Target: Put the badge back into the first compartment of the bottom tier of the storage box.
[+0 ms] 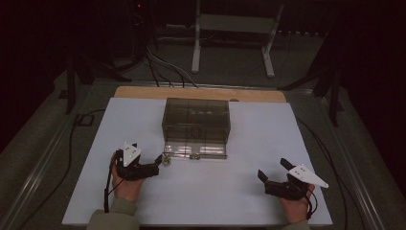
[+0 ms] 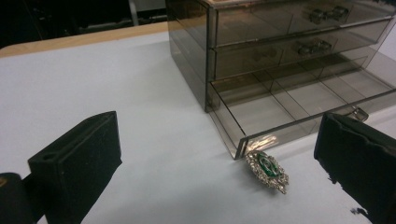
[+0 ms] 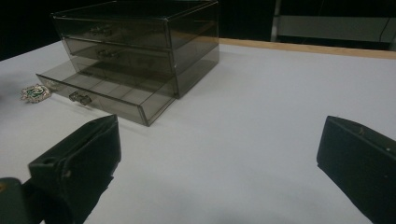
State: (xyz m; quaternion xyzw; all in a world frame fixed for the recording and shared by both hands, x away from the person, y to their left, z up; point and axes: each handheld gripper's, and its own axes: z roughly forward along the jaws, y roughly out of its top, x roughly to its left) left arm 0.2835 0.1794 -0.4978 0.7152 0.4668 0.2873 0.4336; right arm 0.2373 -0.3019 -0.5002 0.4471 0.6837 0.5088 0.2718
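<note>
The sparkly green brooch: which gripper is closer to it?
Left. The left gripper sits open right beside the brooch, which lies just ahead between its fingers. The right gripper rests open far across the table.

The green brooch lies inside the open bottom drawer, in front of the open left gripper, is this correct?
Not quite. In the left gripper view the green brooch lies on the white table, just outside the corner of the open bottom drawer, in front of the open left gripper.

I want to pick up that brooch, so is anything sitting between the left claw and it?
Nothing visible: the open left claw faces the silver oval brooch with green stone across bare white tabletop. The smoky clear-plastic drawer box's open bottom drawer sits just behind the brooch.
</note>
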